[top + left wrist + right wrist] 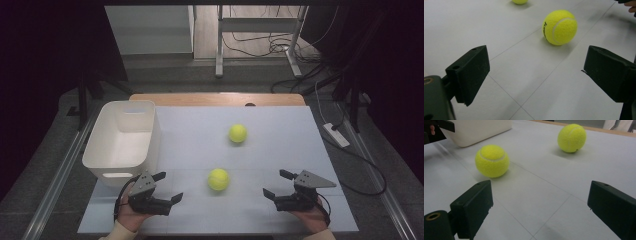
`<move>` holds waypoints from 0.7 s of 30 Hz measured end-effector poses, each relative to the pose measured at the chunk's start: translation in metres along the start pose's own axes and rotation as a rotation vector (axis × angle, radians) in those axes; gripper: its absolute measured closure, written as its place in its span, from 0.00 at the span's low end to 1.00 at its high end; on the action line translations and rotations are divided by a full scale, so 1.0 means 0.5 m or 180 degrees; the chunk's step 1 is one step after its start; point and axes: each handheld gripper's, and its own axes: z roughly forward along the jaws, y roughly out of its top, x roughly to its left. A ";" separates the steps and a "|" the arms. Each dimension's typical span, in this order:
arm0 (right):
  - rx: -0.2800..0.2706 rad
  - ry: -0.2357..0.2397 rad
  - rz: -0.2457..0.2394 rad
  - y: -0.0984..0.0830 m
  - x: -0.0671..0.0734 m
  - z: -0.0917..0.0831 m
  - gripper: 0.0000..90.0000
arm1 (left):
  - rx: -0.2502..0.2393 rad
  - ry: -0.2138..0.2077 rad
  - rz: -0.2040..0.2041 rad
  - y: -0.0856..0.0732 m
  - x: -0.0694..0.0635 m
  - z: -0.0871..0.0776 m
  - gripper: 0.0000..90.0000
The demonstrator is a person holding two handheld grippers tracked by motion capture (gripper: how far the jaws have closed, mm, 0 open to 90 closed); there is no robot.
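Here, 2 tennis balls [218, 179], untouched.

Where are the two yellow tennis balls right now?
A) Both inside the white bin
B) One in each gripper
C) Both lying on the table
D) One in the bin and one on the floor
C: the near tennis ball and the far tennis ball both lie on the table, outside the white bin, with the left gripper and the right gripper open and holding nothing.
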 end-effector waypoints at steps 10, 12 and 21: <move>0.0040 0.0022 0.0029 -0.004 -0.001 0.002 0.07 | 0.0010 -0.0008 -0.0019 0.003 0.001 0.001 0.08; 0.0033 0.0026 0.0042 -0.005 -0.002 0.002 0.07 | 0.0014 -0.0009 -0.0011 0.005 0.000 0.002 0.08; 0.0001 0.0004 0.0055 -0.010 -0.002 -0.005 0.08 | 0.0006 -0.0045 -0.0008 0.015 -0.004 0.010 0.09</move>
